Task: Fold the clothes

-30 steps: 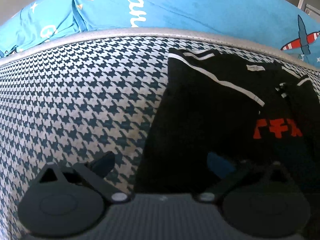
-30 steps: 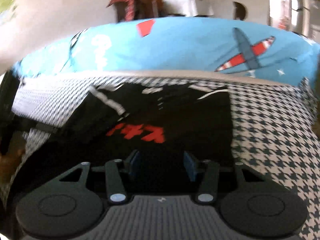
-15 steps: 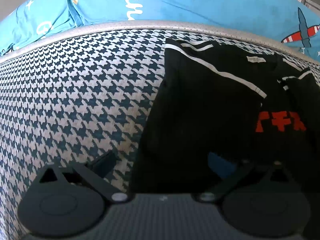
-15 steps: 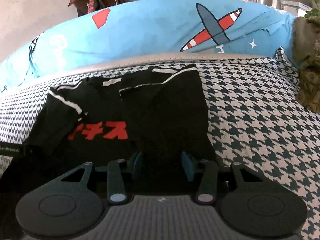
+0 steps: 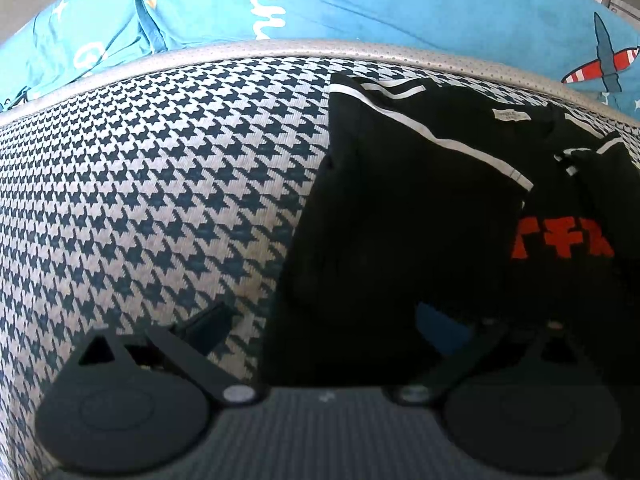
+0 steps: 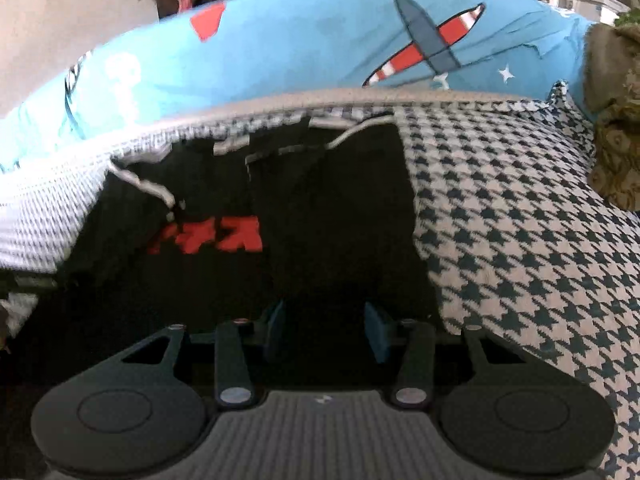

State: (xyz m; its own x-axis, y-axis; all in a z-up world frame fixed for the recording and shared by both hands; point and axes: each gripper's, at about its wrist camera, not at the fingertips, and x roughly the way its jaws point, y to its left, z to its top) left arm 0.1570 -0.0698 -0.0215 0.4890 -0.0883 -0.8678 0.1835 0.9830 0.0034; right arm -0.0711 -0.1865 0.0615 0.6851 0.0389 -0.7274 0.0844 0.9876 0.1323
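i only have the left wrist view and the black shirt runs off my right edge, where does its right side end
observer: In the right wrist view the shirt ends in a fairly straight right edge, with bare checked cover beyond it.
operator: is the right gripper gripping it
observer: No. The right gripper is open, with its fingers apart over the shirt's near edge. I cannot tell whether they touch the cloth.
operator: anything else on that side
observer: A brownish patterned bundle sits at the far right of the cover, well apart from the shirt.
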